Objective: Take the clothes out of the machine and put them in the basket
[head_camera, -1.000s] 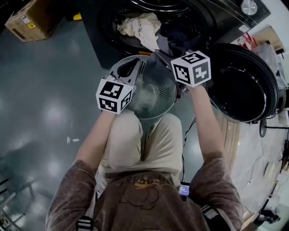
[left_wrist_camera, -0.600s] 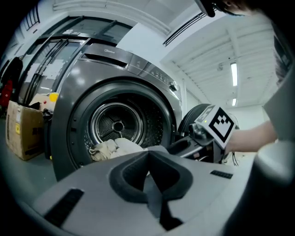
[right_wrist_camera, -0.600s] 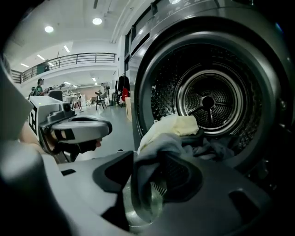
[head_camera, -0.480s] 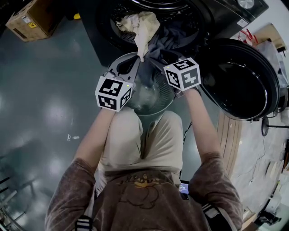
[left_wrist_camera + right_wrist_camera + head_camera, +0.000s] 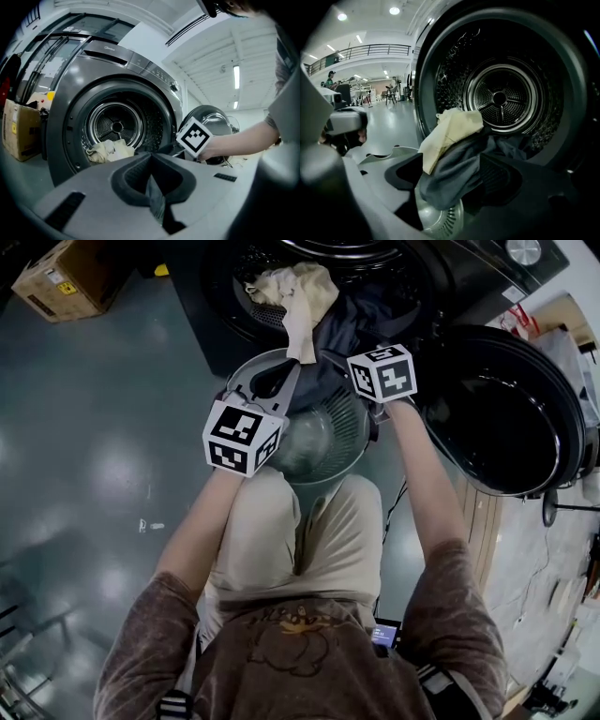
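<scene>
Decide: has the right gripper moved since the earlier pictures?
Yes: the right gripper dropped leftward, away from the open door, toward the basket; its jaws have just been opening, dark garment between them.

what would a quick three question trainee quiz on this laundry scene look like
1. True or false: the machine's door is shut.
2. What hangs out of the drum? A) a red towel B) a cream cloth and a dark grey garment C) nothing
3. How do the right gripper's jaws stand, and what is between them?
Key: 1 false, it stands swung open. 2 B. 3 Apart, having just been opening; the dark grey garment droops between them over the basket.
</scene>
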`<state>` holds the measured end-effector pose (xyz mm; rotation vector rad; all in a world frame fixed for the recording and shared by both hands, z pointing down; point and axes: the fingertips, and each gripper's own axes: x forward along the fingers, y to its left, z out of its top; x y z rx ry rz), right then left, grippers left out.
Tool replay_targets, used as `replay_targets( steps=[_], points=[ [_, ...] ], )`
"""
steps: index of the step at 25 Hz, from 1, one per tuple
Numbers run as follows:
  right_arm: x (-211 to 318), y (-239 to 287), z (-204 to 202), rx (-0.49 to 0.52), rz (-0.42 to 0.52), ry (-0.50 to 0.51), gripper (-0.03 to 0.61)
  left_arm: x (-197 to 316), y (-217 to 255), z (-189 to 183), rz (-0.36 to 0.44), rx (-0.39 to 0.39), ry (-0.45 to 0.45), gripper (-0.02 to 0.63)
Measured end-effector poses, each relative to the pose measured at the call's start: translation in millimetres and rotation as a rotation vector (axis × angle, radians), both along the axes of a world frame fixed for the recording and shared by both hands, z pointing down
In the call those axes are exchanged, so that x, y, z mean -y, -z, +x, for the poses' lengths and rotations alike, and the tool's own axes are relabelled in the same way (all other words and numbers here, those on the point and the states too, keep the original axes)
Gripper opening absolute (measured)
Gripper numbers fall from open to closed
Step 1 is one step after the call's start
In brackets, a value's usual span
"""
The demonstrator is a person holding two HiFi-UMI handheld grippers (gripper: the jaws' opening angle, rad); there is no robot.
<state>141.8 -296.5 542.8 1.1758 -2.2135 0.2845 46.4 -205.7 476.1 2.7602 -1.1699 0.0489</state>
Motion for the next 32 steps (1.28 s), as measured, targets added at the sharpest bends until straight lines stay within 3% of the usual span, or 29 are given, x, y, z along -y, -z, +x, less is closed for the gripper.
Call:
replay_targets(
  steps=[9,12,23,27,32],
  points=[
    [67,-30,19,-0.075,-0.037,-0.049,0.411,5,-7,2,-0.018,-0.001,-0.033,0.005],
    [82,-35,20,-0.086,-0.066,-0.072,0.451,6,-10,2,-0.02,0.002,-0.042,0.005],
    [96,-48,16,-0.131,-0.133,-0.102,0.446,7,-11,-3,-0.024,0.009,-0.044,0.005],
    [91,-51,15,-0.107,-0.166,-0.11,0.341,5,-10,-3,-0.02,0.013,-0.045,0.005],
    [82,-49,14,-0.053,-0.171,-0.113,0.121,2,-7,-4,-0.014,0.009,-0.044,0.005]
  ],
)
